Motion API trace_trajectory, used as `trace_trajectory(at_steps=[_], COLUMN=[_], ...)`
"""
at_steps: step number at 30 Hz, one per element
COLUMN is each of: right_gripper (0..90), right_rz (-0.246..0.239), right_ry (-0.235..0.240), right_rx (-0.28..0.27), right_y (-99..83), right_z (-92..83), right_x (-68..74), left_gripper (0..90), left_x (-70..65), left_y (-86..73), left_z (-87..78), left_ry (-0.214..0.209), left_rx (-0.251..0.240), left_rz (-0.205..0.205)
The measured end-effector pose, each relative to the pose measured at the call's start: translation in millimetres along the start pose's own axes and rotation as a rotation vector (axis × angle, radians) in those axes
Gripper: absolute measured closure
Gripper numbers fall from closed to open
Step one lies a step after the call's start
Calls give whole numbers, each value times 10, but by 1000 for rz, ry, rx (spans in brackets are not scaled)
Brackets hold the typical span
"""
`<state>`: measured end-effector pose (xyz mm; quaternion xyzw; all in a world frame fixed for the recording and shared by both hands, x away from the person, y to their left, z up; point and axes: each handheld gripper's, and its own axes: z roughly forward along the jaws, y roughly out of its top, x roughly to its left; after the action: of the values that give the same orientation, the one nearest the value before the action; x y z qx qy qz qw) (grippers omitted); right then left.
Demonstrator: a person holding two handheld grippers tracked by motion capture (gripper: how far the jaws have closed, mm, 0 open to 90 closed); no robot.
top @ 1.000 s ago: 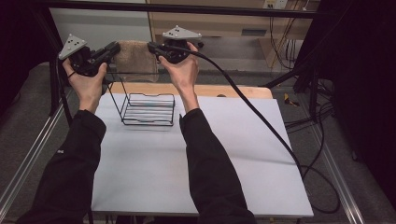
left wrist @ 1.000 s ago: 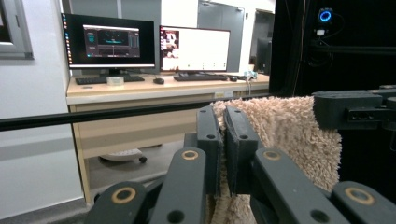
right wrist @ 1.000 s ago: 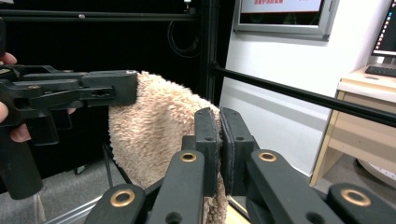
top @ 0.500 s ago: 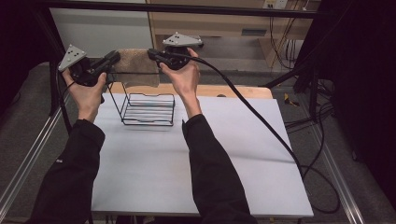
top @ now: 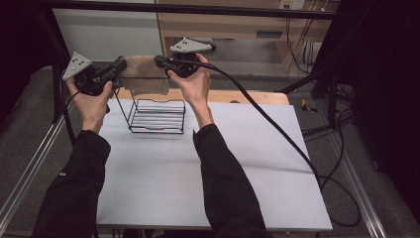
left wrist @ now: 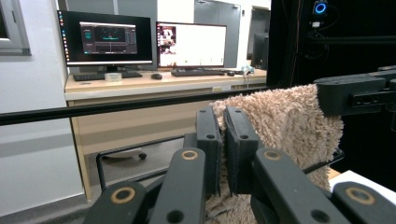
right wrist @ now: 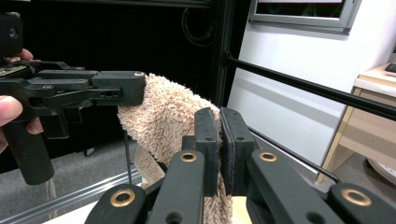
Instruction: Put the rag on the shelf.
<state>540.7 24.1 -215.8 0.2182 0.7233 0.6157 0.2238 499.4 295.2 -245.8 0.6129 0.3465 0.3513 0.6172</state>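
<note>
A tan shaggy towel [top: 143,78] hangs stretched between my two grippers, above the far end of a black wire rack [top: 157,117] on the white table [top: 237,173]. My left gripper [top: 120,64] is shut on the towel's left upper edge, and my right gripper [top: 159,60] is shut on its right upper edge. In the left gripper view the jaws [left wrist: 222,123] pinch the towel [left wrist: 280,121], with the right gripper [left wrist: 355,93] beyond. In the right gripper view the jaws [right wrist: 220,123] clamp the towel [right wrist: 166,116], with the left gripper [right wrist: 88,88] opposite.
A black frame bar [top: 198,9] crosses behind the table, with a wooden desk [top: 237,25] past it. A thick black cable [top: 277,129] trails from the right gripper over the table's right side. Metal rails [top: 29,168] flank the table.
Both grippers have dropped slightly in the picture. The towel, barely seen between them a second ago, now hangs in plain sight over the rack.
</note>
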Motion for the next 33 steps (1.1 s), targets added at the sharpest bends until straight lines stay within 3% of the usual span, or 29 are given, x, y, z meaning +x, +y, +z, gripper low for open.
trace_trajectory(at_steps=[14, 29, 33], right_gripper=[867, 867, 867], right_rz=[-43, -89, -89], right_ry=[20, 50, 51], right_rx=[45, 99, 109], right_y=[-16, -120, -133], right_z=[-75, -117, -119], right_x=[89, 233, 244], left_gripper=[841, 821, 776], left_x=[-49, -85, -90], left_y=[-34, -97, -63], left_z=[-111, -265, -310], left_ry=[-25, -45, -38], left_rx=[27, 108, 123], left_rz=[11, -7, -16])
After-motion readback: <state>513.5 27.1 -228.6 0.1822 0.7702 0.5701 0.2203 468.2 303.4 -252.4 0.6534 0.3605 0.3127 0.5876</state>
